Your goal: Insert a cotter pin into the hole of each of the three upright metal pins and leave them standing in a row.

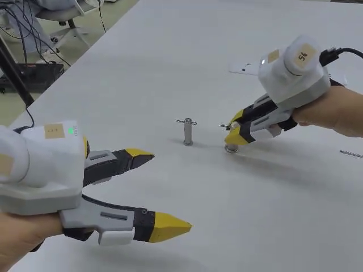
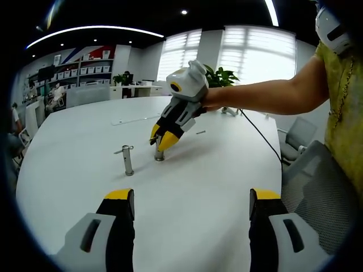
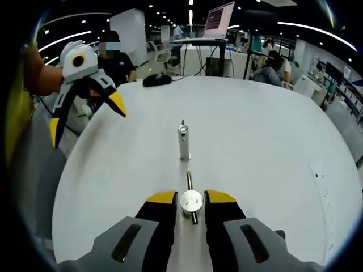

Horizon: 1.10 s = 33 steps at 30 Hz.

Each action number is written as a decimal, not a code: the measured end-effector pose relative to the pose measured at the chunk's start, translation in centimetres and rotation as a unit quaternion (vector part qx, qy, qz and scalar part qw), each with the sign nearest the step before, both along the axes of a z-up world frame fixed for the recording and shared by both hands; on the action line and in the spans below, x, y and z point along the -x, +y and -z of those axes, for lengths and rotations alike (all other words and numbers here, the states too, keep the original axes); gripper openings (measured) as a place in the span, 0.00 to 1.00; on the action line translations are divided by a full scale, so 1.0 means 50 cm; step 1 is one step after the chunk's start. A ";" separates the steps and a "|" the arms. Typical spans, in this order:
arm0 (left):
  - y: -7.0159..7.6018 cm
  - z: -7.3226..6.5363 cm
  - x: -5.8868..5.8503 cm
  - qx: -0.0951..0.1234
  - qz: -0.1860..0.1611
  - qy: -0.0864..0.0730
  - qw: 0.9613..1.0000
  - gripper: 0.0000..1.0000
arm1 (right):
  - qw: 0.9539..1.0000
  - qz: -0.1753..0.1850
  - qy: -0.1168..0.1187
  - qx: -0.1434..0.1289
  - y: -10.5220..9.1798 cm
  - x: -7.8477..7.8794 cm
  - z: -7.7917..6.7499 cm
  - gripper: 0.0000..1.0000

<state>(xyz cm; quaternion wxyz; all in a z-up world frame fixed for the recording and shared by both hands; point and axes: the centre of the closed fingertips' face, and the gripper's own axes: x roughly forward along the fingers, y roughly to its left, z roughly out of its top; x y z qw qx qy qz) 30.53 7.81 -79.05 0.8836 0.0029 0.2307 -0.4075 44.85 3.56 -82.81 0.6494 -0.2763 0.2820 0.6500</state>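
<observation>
An upright metal pin [image 1: 188,134] [image 2: 129,162] [image 3: 183,143] stands mid-table with a cotter pin [image 1: 186,121] through its top. To its right my right gripper [image 1: 233,129] [image 2: 160,139] [image 3: 191,208] is shut on the head of a second metal pin [image 1: 231,148] [image 3: 191,200]. A cotter pin [image 1: 223,126] [image 3: 189,182] runs through that head and sticks out toward the first pin. My left gripper [image 1: 165,190] [image 2: 191,205] [image 3: 86,118] hovers open and holds nothing, near the front left, well short of both pins.
A loose cotter pin [image 1: 351,153] [image 2: 200,132] lies on the table to the right. A white flat strip [image 1: 244,69] [image 2: 133,119] lies farther back. The table's left edge [image 1: 74,62] drops to a floor with cables and a chair.
</observation>
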 end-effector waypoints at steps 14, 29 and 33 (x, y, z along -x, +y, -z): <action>-0.003 -0.003 0.002 0.001 0.004 -0.002 1.000 0.82 | 0.999 0.029 -0.014 -0.017 -0.047 -0.009 -0.059 0.23; 0.001 -0.005 0.001 0.001 0.003 0.001 1.000 0.83 | 0.989 0.123 -0.048 -0.062 -0.121 -0.116 -0.110 0.24; 0.003 -0.006 0.001 0.002 0.001 0.002 1.000 0.83 | 0.987 0.141 -0.055 -0.057 -0.132 -0.144 -0.089 0.24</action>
